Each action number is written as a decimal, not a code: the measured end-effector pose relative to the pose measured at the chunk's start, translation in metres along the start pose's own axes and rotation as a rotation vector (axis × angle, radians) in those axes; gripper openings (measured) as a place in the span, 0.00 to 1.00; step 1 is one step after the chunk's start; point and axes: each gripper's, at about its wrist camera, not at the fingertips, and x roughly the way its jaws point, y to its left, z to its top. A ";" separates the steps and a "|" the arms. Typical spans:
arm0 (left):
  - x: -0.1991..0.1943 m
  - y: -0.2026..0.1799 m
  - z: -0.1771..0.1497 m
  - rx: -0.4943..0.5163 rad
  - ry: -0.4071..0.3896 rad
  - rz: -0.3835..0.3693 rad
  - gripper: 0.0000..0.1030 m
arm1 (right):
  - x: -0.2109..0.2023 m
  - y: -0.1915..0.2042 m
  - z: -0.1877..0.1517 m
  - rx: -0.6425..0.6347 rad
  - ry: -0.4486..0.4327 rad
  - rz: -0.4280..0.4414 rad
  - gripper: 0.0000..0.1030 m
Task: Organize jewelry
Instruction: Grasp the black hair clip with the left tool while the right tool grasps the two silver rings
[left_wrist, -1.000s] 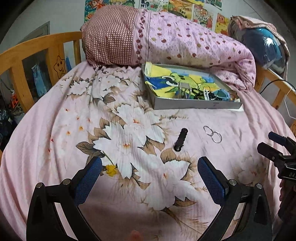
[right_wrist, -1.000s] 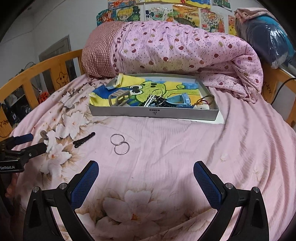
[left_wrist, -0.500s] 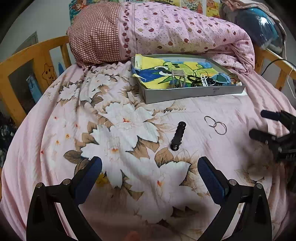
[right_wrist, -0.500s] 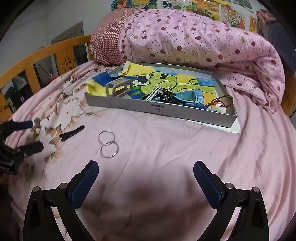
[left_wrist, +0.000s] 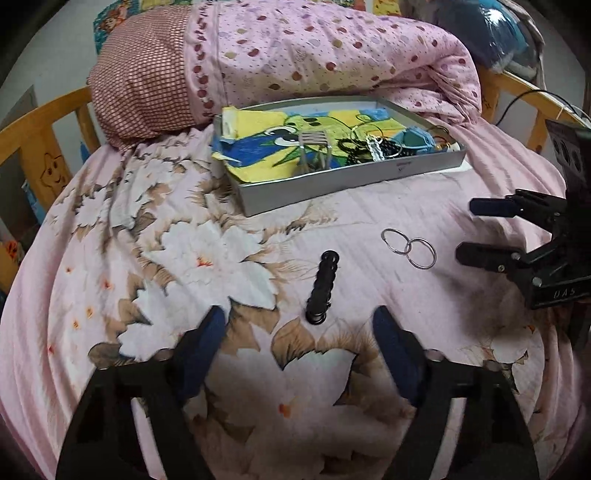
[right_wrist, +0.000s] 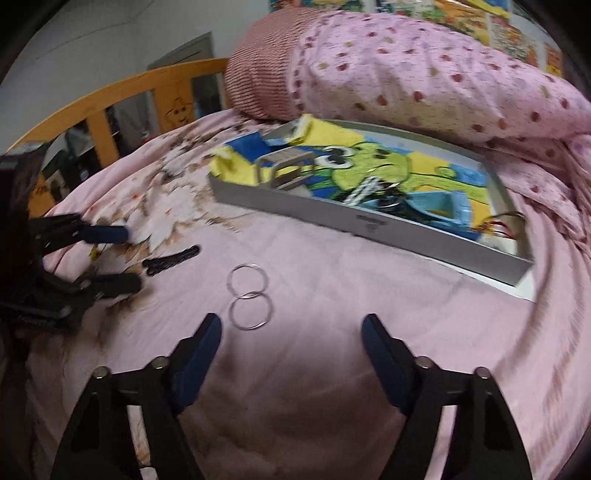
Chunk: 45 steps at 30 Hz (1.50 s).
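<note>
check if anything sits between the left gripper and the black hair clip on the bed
Nothing visible does. The black hair clip lies just ahead of the open left gripper, with only bare bedsheet between them.

Two linked rings (right_wrist: 250, 300) are seen on the pink bedsheet (right_wrist: 332, 288), just ahead of the right gripper (right_wrist: 291, 332), whose jaws have just been closing with nothing between them.
</note>
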 end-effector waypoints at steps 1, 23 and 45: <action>0.003 0.000 0.001 0.003 0.005 -0.006 0.58 | 0.002 0.002 0.000 -0.012 0.006 0.006 0.60; 0.031 -0.004 0.009 0.010 0.057 -0.045 0.27 | 0.033 0.009 0.009 -0.094 0.069 0.034 0.48; 0.019 -0.027 0.007 0.056 0.046 -0.049 0.11 | 0.018 0.025 0.006 -0.147 0.002 -0.017 0.27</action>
